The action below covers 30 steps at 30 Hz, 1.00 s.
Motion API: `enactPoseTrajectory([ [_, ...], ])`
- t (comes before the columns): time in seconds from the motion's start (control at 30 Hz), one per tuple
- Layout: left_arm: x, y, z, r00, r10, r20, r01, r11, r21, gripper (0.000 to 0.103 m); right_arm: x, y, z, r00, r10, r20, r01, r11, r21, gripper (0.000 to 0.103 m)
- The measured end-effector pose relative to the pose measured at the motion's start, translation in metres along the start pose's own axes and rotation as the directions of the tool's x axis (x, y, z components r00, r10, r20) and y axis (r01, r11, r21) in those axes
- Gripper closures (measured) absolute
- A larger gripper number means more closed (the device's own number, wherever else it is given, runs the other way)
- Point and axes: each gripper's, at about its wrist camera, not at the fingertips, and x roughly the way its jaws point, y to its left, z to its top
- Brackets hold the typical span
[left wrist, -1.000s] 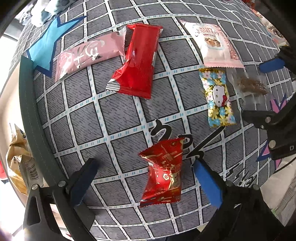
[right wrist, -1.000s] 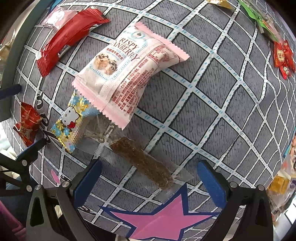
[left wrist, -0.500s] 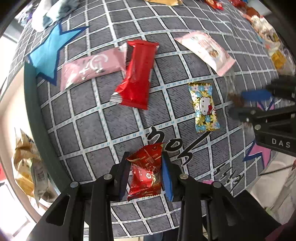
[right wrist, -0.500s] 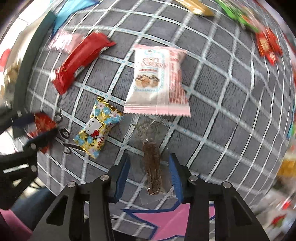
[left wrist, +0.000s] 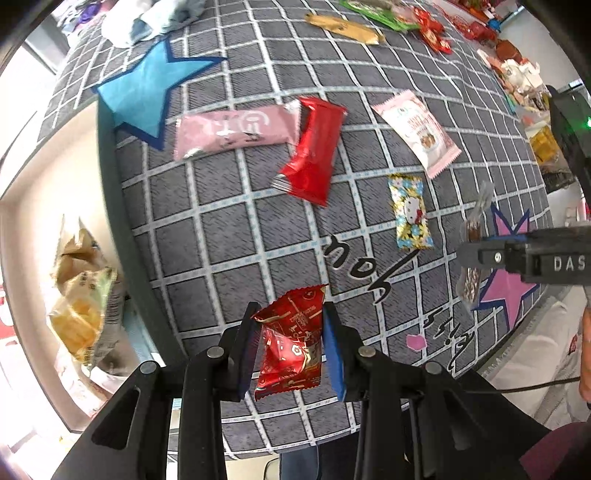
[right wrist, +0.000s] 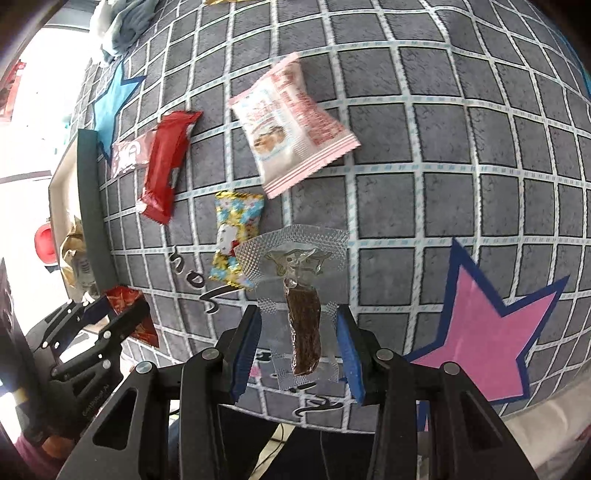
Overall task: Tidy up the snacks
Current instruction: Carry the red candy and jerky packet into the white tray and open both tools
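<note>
My left gripper [left wrist: 290, 343] is shut on a small red snack packet [left wrist: 291, 347] and holds it above the grey checked mat [left wrist: 229, 236]. My right gripper [right wrist: 297, 343] is shut on a clear packet with a brown bar [right wrist: 303, 332], also lifted off the mat; that gripper and packet show at the right of the left wrist view [left wrist: 471, 258]. On the mat lie a long red bar [left wrist: 314, 151], a pink wrapper [left wrist: 236, 129], a pink-white cranberry crisp packet [left wrist: 417, 129] and a Hello Kitty candy [left wrist: 408, 212].
The mat's dark left edge [left wrist: 122, 236] drops to a box with bagged snacks [left wrist: 83, 291]. More snacks lie along the far edge [left wrist: 347, 26] and far right [left wrist: 517, 70]. A pale cloth [left wrist: 155, 18] lies at the back left.
Both grippers closed on their packets, then lifted them off the mat and drew back, so the mat looks farther away now.
</note>
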Motion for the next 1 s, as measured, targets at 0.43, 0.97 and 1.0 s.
enactPoseTrajectory([
  [0.43,-0.055,0.088,-0.026,0.996,0.012,0.085,-0.004,0.995,-0.101,0.067,-0.006,0.097,-0.003,1.0,0.016,0.007,-0.014,0.989,-0.144,0.06],
  [0.97,-0.062,0.16,-0.086,0.991,0.067,0.117,-0.029,0.952,-0.306,0.067,0.031,0.264,-0.011,0.987,0.085,-0.137,-0.136,0.898,-0.419,0.06],
  [1.0,-0.061,0.165,-0.09,0.991,0.069,0.111,-0.031,0.948,-0.316,0.067,0.034,0.269,-0.012,0.986,0.085,-0.147,-0.14,0.894,-0.425,0.06],
])
